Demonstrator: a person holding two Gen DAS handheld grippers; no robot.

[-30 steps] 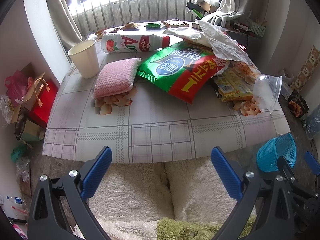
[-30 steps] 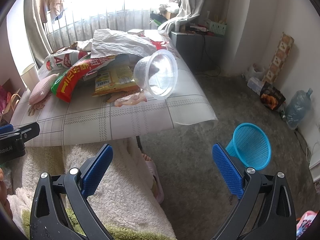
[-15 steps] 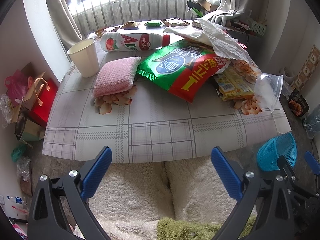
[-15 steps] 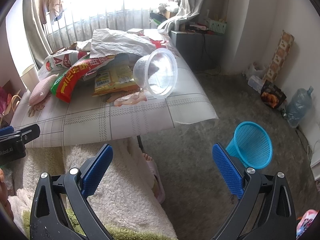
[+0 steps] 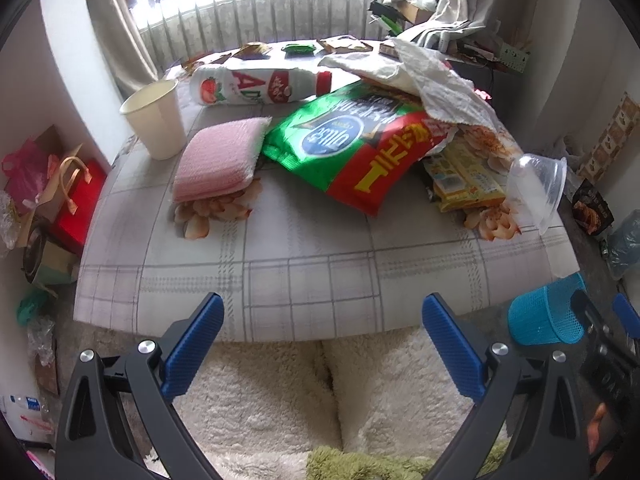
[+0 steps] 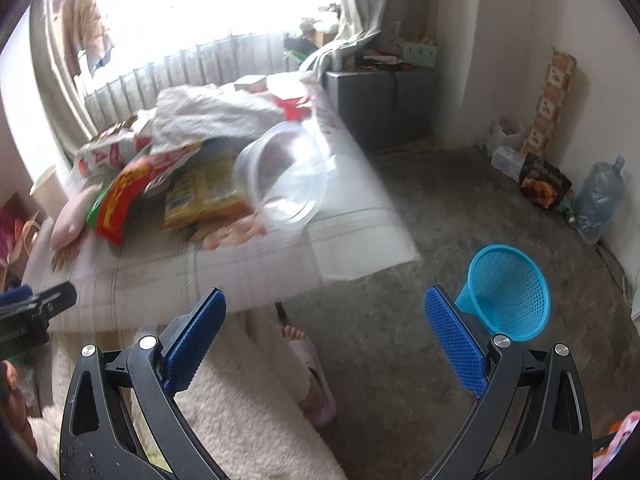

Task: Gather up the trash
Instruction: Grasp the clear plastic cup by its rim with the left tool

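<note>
Trash lies on a low table (image 5: 304, 276): a paper cup (image 5: 154, 118), a strawberry drink bottle (image 5: 256, 85) on its side, a green-and-red snack bag (image 5: 356, 148), a yellow packet (image 5: 464, 178), crumpled white paper (image 5: 432, 80) and a clear plastic tub (image 5: 538, 184) on its side at the right edge. That tub (image 6: 282, 178) also shows in the right wrist view. A blue mesh bin (image 6: 506, 292) stands on the floor to the right. My left gripper (image 5: 322, 340) hangs open before the table's front edge. My right gripper (image 6: 324, 334) is open over the floor, empty.
A pink sponge (image 5: 220, 158) lies beside the cup. Bags and a red box (image 5: 76, 204) crowd the floor left of the table. A person's fleece-covered legs (image 5: 328, 392) and a slippered foot (image 6: 308, 364) sit below the grippers. A water jug (image 6: 598, 204) stands by the right wall.
The left view has barely shifted. The right gripper is moving, its view now blurred, swung slightly so the table and tub sit a little lower and left.
</note>
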